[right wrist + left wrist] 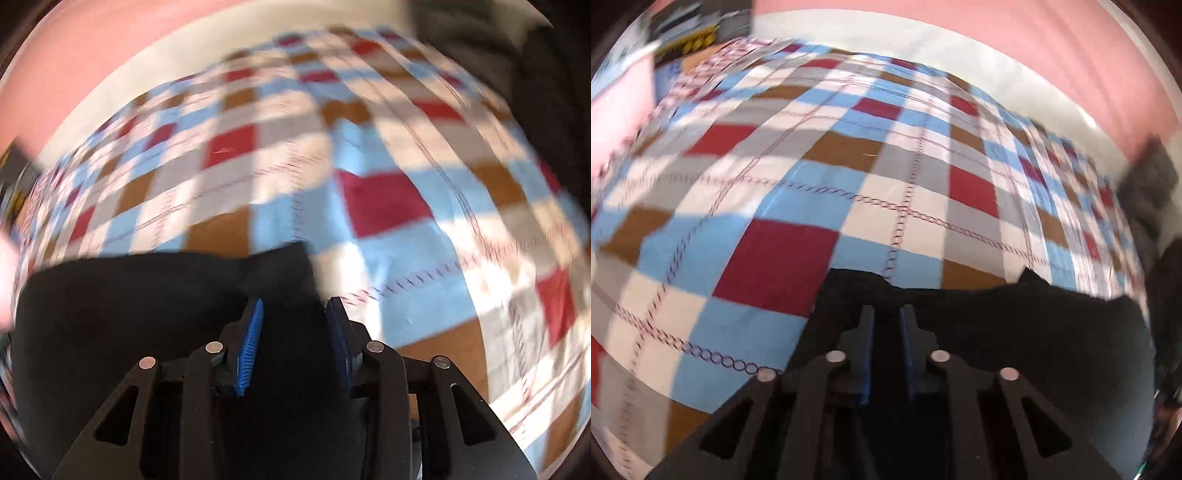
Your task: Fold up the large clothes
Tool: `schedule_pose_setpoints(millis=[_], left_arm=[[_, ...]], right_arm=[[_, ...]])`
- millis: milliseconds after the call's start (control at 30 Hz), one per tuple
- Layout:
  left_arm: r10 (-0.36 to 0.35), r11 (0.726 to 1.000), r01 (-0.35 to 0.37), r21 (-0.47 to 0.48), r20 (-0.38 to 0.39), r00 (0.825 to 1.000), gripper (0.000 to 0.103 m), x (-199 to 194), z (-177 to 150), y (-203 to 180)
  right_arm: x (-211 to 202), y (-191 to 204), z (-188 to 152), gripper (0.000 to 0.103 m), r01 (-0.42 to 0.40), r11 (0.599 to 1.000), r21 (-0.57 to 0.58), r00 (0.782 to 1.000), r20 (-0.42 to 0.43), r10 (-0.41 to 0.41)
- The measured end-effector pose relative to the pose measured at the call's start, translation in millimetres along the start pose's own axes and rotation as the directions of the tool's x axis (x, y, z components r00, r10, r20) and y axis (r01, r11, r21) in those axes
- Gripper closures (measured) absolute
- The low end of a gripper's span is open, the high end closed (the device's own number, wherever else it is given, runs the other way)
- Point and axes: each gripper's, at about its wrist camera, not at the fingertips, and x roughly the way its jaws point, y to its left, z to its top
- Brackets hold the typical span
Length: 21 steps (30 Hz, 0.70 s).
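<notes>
One black garment point(1015, 332) here, a single dark piece of clothing, lying at the near edge of the bed and running across between the two grippers. In the left wrist view it spreads from the fingers off to the right, its far edge wavy with a small peak standing up near the right; in the right wrist view the same black cloth point(147, 295) stretches away to the left, its far right corner just beyond the fingertips. Left gripper point(887, 314): jaws drawn almost together, only a narrow slot between the two blue pads, black fabric filling that slot, so it looks pinched on the garment. Right gripper point(295, 306): two blue pads standing visibly apart, black cloth lying in the gap, and I cannot tell whether the pads press on it. Under everything, one checked bedspread point(849, 166) in red, blue, brown, grey and white squares crossed by thin chain-stitch lines, covering the whole bed. Beyond its far edge a pale strip, then one pink wall point(1034, 37). At far left, a blurred stack of items point(687, 37), too smeared to name. Both views are motion-blurred, the right one heavily.
</notes>
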Motion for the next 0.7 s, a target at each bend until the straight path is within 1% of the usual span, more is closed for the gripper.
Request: schedule_pose_setpoints(millis=[33,67,133,233,267,300,367,400,433,500,567,633,667,700], left_arm=[[0.001,1.000,-0.001,0.001,0.010,1.000,0.088,0.9,-2.8,-0.4],[0.015,1.000,-0.016,0.018,0.017,1.000,0.088,2.2,-5.1,-3.6],[0.046,0.998,-0.047,0.046,0.013,0.999,0.088,7.2,-6.4,-9.4],[0.087,0.993,-0.085,0.077,-0.015,0.996,0.088,6.9,-0.7,-15.6],[0.099,0.991,-0.097,0.094,-0.013,0.995,0.088,-1.4,0.7,-18.6],[0.093,0.990,-0.093,0.102,0.003,0.996,0.088,-12.8,0.8,-20.6],[0.056,0.990,-0.062,0.124,0.049,0.997,0.087,-45.1,-5.5,-23.9],[0.049,0.989,-0.057,0.137,0.064,0.997,0.086,-59.7,-10.8,-25.3],[0.024,0.988,-0.037,0.148,0.084,0.996,0.085,-79.3,-20.8,-25.8],[-0.041,0.987,0.023,0.162,0.112,0.993,0.077,-112.6,-43.6,-24.3],[-0.077,0.980,0.051,0.190,0.132,0.988,0.072,-139.1,-69.8,-22.2],[-0.081,0.979,0.054,0.195,0.137,0.987,0.067,-152.8,-96.1,-12.9],[-0.061,0.983,0.038,0.181,0.123,0.991,0.066,-151.0,-107.5,-4.2],[-0.030,0.988,0.015,0.154,0.093,0.995,0.067,-143.9,-115.9,5.9]], right_arm=[[2.4,-5.3,-0.7,0.066,-0.029,0.999,0.026,1.000,-0.008,0.029],[3.3,-7.7,-1.9,0.065,-0.039,0.999,0.036,0.999,-0.009,0.039],[2.2,-3.7,-3.5,0.065,-0.023,1.000,0.016,1.000,-0.003,0.023],[-1.1,-0.1,0.3,0.065,0.004,1.000,0.001,1.000,-0.022,-0.004],[-9.0,1.0,1.5,0.065,0.021,1.000,-0.006,1.000,-0.012,-0.022],[-22.2,3.8,0.7,0.065,0.041,0.999,-0.024,0.999,0.015,-0.041],[-49.7,9.4,-4.8,0.065,0.033,0.997,-0.073,0.997,0.075,-0.027],[-72.4,13.8,-15.5,0.065,0.009,0.994,-0.109,0.994,0.112,0.003],[-88.3,15.8,-25.3,0.064,-0.008,0.991,-0.134,0.991,0.128,0.025],[-112.4,20.7,-46.9,0.063,-0.029,0.985,-0.172,0.988,0.146,0.055],[-136.6,25.1,-83.2,0.063,-0.029,0.974,-0.224,0.984,0.165,0.068],[-142.4,25.1,-110.6,0.063,-0.007,0.968,-0.253,0.985,0.167,0.050],[-139.9,22.0,-122.2,0.063,0.005,0.967,-0.254,0.987,0.159,0.036],[-128.8,12.7,-135.9,0.063,0.024,0.972,-0.232,0.993,0.121,0.005]])
